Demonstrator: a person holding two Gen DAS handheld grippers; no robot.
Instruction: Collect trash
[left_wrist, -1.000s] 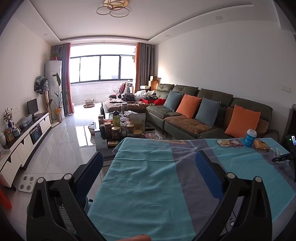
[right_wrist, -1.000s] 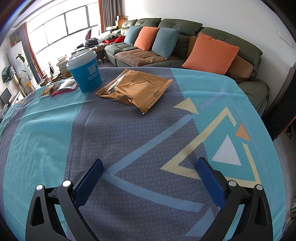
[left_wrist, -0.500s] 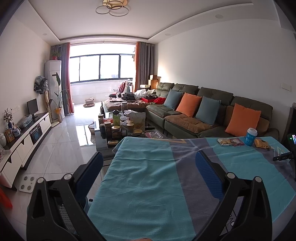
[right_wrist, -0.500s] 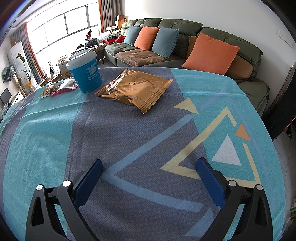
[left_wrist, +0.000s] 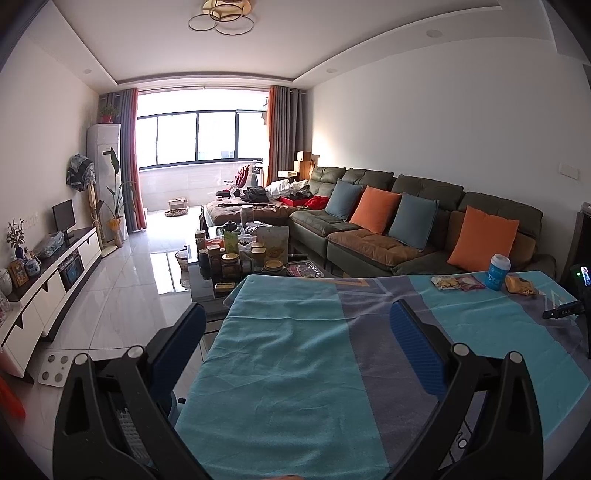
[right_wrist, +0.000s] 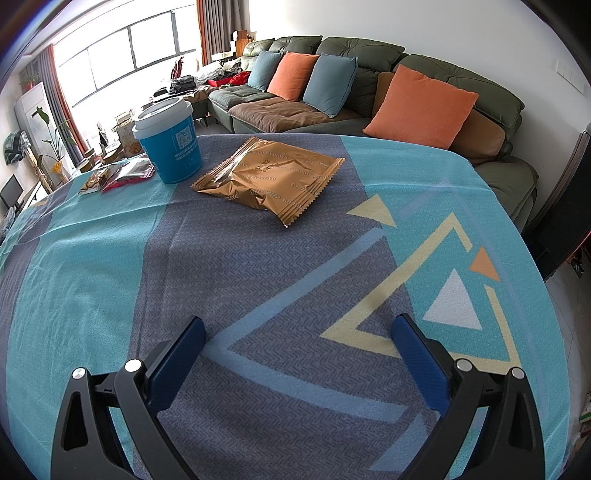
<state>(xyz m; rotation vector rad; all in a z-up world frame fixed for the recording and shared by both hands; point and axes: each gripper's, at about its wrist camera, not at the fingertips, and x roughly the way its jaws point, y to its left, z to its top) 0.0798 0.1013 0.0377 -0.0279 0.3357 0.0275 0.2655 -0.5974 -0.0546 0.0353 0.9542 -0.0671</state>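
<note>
Bright window, white walls, glossy tiled floor, green sofa, apparently leather.

Daylight from the blown-out window; sharp focus, fisheye bending and dark corners.

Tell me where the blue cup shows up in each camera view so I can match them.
Left wrist: the blue cup is small, far right on the table, left of the gold packet.
Right wrist: the cup is large, upper left, again left of the gold packet.
Shared landmark: the orange cushion on the sofa behind the cup.
</note>
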